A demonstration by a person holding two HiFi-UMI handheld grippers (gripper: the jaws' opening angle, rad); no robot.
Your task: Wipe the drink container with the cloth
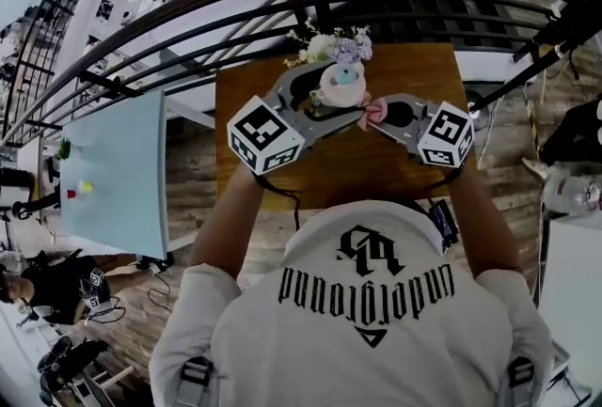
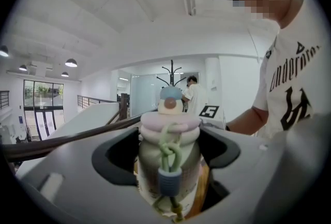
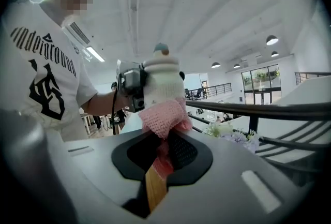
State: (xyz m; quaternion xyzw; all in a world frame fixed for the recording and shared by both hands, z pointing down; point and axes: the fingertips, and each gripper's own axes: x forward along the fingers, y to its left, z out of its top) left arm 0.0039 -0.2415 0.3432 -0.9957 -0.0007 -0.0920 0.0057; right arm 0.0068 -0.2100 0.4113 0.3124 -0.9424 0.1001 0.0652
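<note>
Our left gripper [image 2: 168,179] clamps the drink container [image 2: 168,137]. Our right gripper [image 3: 161,158], pinching the cloth [image 3: 163,114], presses it against the container's side, so wiping seems underway.

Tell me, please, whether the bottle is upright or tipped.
Upright: in both gripper views the bottle stands with its cap on top, clamped in the left tool.
</note>
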